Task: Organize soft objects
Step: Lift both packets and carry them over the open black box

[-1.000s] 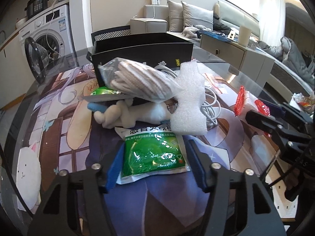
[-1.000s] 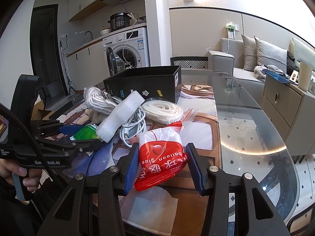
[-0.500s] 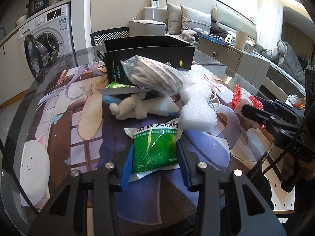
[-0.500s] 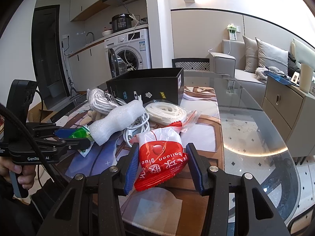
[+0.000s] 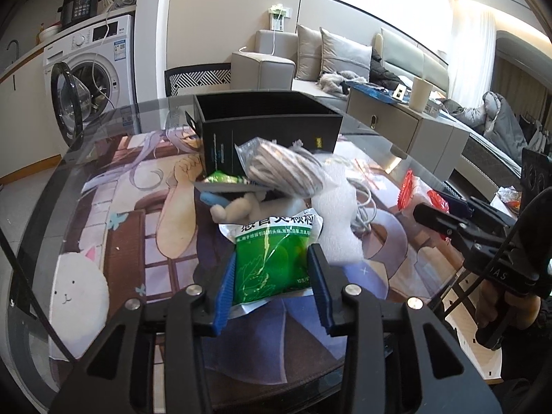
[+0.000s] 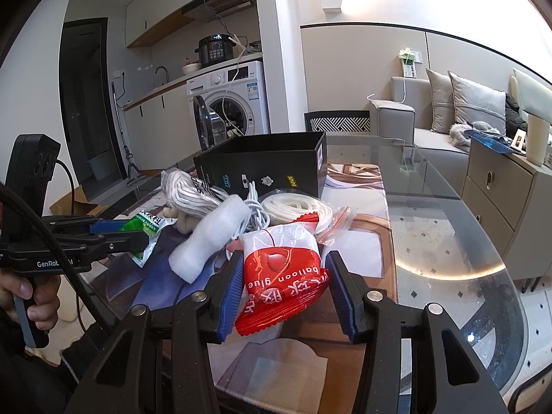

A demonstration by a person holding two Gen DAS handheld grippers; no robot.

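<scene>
My left gripper (image 5: 272, 276) is shut on a green and white packet (image 5: 272, 258) and holds it a little above the mat; it also shows in the right wrist view (image 6: 145, 231). My right gripper (image 6: 284, 286) is shut on a red and white "balloon glue" packet (image 6: 283, 276). An open black box (image 5: 265, 127) stands behind a pile: a bagged grey rope (image 5: 286, 169), a beige plush toy (image 5: 238, 207), a white foam piece (image 6: 207, 241), a white cable (image 6: 255, 214) and a bagged white coil (image 6: 296, 207).
A printed mat (image 5: 138, 207) covers a round glass table (image 6: 448, 234). A washing machine (image 5: 89, 79) stands at the back left, a sofa (image 5: 324, 58) and a cabinet (image 5: 407, 127) beyond the table. A chair back (image 6: 336, 124) stands behind the box.
My left gripper closed on the green packet and lifted it back off the pile. The right gripper keeps hold of the red packet, barely moved.
</scene>
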